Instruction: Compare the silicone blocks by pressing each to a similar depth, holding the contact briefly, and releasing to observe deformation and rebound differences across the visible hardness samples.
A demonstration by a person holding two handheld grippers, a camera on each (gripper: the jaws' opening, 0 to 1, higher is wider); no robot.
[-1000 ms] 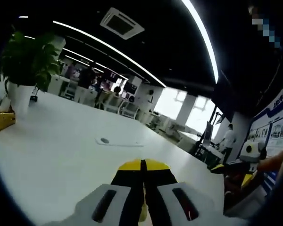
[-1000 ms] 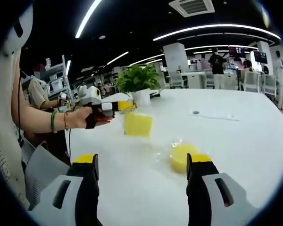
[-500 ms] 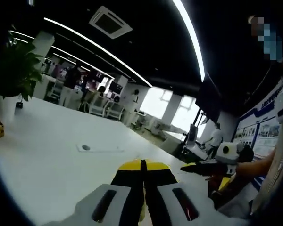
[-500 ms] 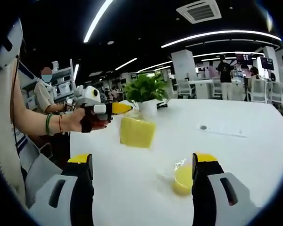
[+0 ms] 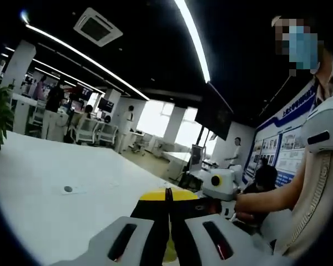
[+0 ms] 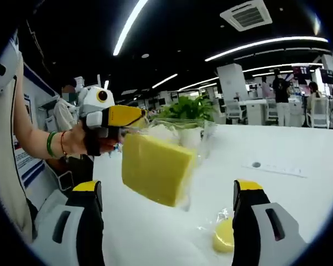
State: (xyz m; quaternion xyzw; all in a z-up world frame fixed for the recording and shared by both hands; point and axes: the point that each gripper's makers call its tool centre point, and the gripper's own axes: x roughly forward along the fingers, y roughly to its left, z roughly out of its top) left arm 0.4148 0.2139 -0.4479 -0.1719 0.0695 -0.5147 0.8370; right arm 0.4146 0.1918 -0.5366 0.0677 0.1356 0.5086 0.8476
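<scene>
The left gripper, fingers clamped on the bag's edge, holds the square block above the desk; it could slip. Right gripper fingers apart, round block between.

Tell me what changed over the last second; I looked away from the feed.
The left gripper, shut on the bagged yellow block, lifted it off the white table and carried it toward the right gripper's camera. Both views swung, so the backgrounds shifted. The right gripper stayed open and empty, and the round yellow sample stayed on the table.
</scene>
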